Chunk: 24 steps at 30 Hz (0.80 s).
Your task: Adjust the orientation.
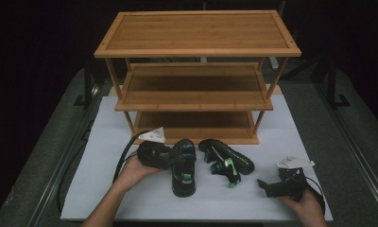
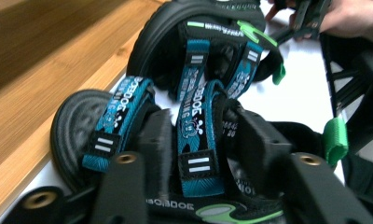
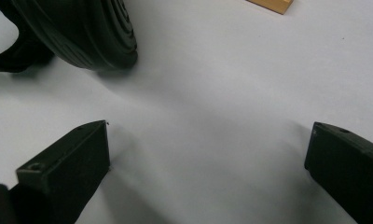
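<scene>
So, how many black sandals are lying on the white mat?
2. One black sandal with blue straps lies upright at the left gripper; the other black sandal, tipped on its side, lies right of it.

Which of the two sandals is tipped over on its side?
The right sandal, lying alone in front of the shelf. The left sandal sits sole-down at the left claw.

A staged recording lab: a white-covered bench (image 1: 130,198) carrying a bamboo shoe rack (image 1: 196,75), black-curtained surroundings (metal stand feet at the sides).
</scene>
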Tool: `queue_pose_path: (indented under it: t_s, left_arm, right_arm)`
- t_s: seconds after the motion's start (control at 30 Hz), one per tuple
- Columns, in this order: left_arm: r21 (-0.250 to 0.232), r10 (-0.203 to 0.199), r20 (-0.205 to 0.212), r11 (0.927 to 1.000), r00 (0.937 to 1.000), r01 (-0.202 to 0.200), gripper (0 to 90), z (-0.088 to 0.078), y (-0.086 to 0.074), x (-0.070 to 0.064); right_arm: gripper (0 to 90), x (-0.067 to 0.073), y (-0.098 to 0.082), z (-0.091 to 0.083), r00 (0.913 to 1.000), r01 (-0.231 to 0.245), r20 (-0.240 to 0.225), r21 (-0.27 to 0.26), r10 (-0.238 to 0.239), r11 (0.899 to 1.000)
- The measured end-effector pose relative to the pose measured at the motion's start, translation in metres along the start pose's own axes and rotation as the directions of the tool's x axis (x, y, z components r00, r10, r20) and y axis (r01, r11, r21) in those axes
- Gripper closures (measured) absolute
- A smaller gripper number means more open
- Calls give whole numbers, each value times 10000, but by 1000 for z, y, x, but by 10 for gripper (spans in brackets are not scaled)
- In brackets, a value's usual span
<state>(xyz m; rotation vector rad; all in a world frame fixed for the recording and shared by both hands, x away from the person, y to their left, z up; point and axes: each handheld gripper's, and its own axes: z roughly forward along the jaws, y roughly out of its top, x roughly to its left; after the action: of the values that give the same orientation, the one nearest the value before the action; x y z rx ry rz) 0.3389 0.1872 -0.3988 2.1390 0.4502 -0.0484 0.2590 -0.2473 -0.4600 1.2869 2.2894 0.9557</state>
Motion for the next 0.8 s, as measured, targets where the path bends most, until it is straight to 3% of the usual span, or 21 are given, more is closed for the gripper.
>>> queue_pose_path:
  t_s: [0.07,0.2,0.33,0.43,0.5,0.7,0.8]
  left_arm:
    - [166,118,-239,9998,9996,-114,464,-3,-2,-2]
    - [11,-55,-621,10000,9981,56,330,-11,-6,-4]
    - [292,-10,-1145,9996,9934,44,156,-20,-12,-6]
    - [644,-228,-1454,9974,9891,325,15,-26,-18,-7]
    - [788,-137,-1828,9965,9830,285,0,-30,-24,-9]
    - [1040,-16,-2448,9942,9696,279,0,-45,-41,-13]
    - [1449,288,-2947,9893,9552,149,0,-52,-54,-15]
  right_arm:
    - [0,0,0,0,10000,2,0,0,-2,10000]
    - [0,0,0,0,10000,9,3,16,-9,10000]
    - [0,0,0,0,10000,11,-1,19,-11,10000]
    - [0,0,0,0,10000,-17,-7,17,17,10000]
    - [0,0,0,0,10000,-18,-6,12,18,10000]
    - [0,0,0,0,10000,-10,-10,5,10,10000]
    - [0,0,0,0,10000,23,19,23,-23,10000]
